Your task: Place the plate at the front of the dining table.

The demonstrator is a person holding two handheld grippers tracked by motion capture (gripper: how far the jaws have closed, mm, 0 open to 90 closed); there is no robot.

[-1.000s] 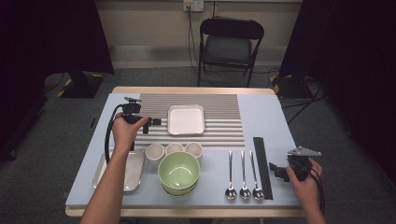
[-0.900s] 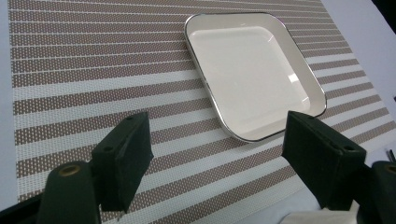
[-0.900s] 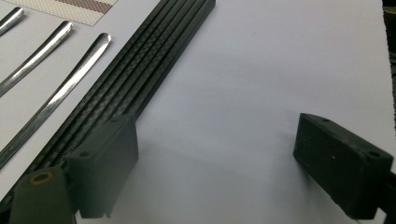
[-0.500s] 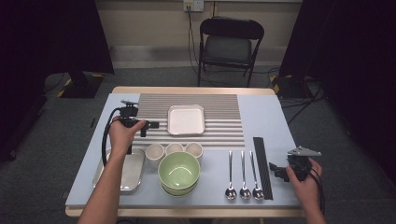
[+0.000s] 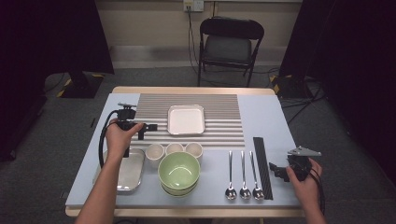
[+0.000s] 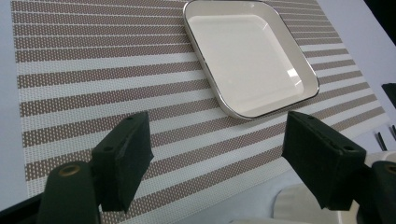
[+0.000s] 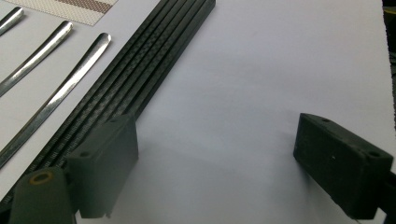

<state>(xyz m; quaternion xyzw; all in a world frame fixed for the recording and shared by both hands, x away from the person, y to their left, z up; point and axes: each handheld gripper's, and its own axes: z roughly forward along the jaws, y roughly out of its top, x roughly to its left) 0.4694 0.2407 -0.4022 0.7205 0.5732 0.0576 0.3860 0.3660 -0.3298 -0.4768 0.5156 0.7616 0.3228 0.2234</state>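
My left gripper hovers open over the left part of the striped placemat, its jaws pointing right toward the white square plate. In the left gripper view the jaws stand wide apart with nothing between them, the plate ahead and to the right. My right gripper rests open near the table's front right, beside a bundle of black chopsticks. In the right gripper view the open jaws frame bare table, with the chopsticks just left of the left jaw.
Three small cups line up below the placemat, with stacked green bowls in front of them. A metal tray lies at the front left. Three spoons lie left of the chopsticks. A folding chair stands beyond the table.
My left gripper has drifted a little to the right and toward the near side over the placemat. The right gripper has stayed put.
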